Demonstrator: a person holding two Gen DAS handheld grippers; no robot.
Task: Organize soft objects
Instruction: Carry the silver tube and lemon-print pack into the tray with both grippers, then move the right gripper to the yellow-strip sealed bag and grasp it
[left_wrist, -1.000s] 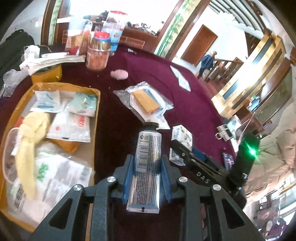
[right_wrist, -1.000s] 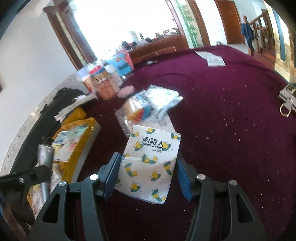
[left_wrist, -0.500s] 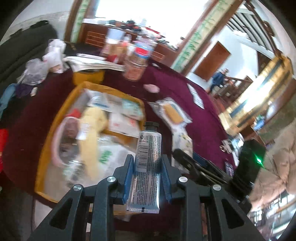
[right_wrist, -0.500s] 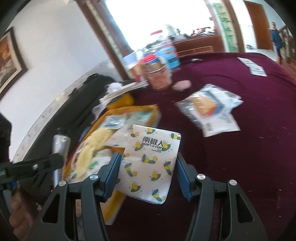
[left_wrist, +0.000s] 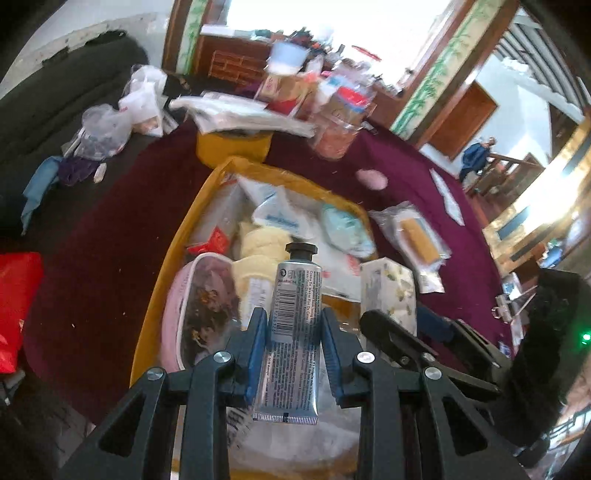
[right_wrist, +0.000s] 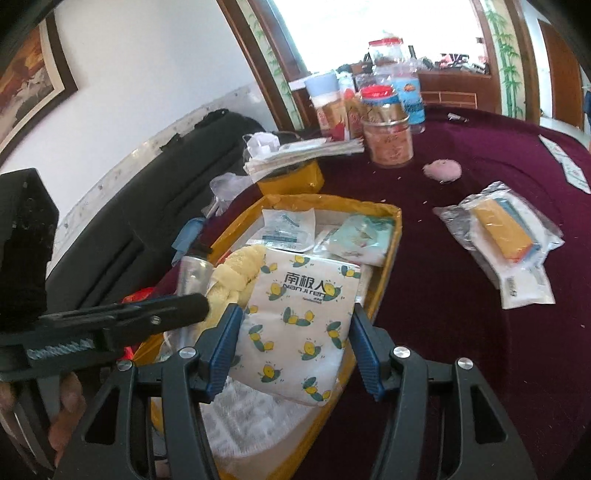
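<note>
The yellow tray (left_wrist: 162, 273) sits on the maroon surface (right_wrist: 461, 362) and serves as the landmark here. The left hand-held gripper (left_wrist: 293, 339) is clamped on a silver tube with a black cap (left_wrist: 295, 321), its blue pads pressing both sides; the tube hangs above the near end of the tray, cap pointing away from the camera. The right hand-held gripper (right_wrist: 293, 345) is clamped on a white tissue pack printed with yellow bees (right_wrist: 301, 314), held above the tray's near half, toward its right wall.

Inside the tray lie a yellow cloth (right_wrist: 236, 273), a pink-rimmed pouch (left_wrist: 199, 306) against the near left wall, a pale green packet (right_wrist: 364, 236) at the far right corner, and white sachets (right_wrist: 288, 225) toward the far end. Just beyond the tray's far end stands a small yellow box (left_wrist: 231, 147) with a stack of papers (right_wrist: 303, 151) on top.

To the right of the tray, apart from it, lies a clear bag holding an orange item (right_wrist: 506, 229). Farther off, past the tray's far right corner, are a pink puff (right_wrist: 443, 170) and a clear plastic jar with a red lid (right_wrist: 386, 129). Beside the left gripper, at the edge of the right wrist view, a person's fingers (right_wrist: 68, 406) wrap its handle.
</note>
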